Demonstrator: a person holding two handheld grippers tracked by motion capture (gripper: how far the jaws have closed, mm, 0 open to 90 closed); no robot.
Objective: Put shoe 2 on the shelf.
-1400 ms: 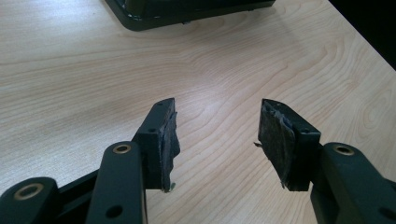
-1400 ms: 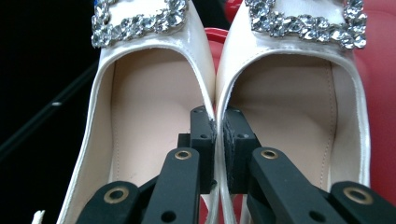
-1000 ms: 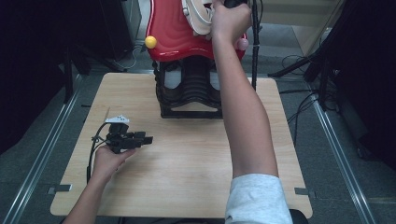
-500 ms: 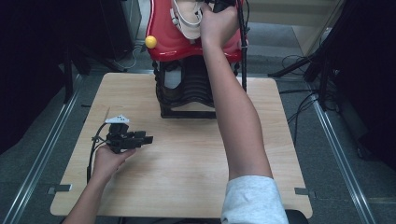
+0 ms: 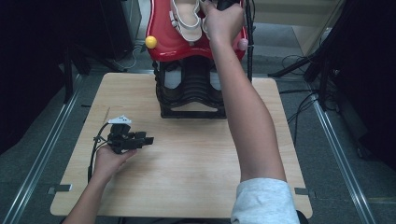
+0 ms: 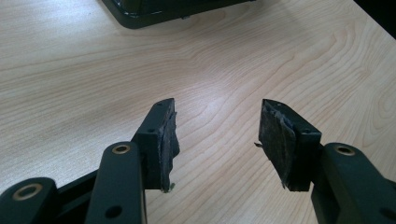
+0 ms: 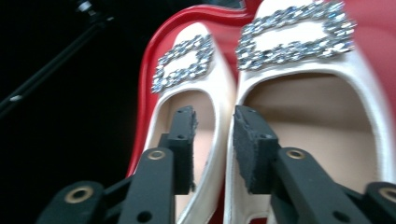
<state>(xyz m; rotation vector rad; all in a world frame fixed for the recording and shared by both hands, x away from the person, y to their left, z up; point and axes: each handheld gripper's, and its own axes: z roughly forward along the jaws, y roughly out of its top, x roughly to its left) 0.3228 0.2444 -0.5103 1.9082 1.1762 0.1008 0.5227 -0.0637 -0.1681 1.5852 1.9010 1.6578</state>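
Two white shoes with rhinestone buckles lie side by side on a red stand (image 5: 163,49); the left shoe (image 7: 187,65) and right shoe (image 7: 299,46) almost touch. My right gripper (image 7: 215,126) hovers at their openings, jaws narrowly apart, one over each shoe, with the adjoining rims between them. From above, the right gripper (image 5: 223,4) is at the top edge beside a white shoe (image 5: 186,18). My left gripper (image 5: 148,138) rests on the wooden table (image 5: 187,186) at the left, held by a hand. Its jaws (image 6: 217,126) stand wide open over bare wood.
A black rack (image 5: 191,88) stands at the table's far middle under the red stand. A yellow ball (image 5: 150,42) and a pink ball (image 5: 243,44) stick out of the stand's sides. Cables and dark stands lie on the floor at the right.
The right hand has carried its gripper left across the red stand, to the white shoes. The left gripper has not moved.
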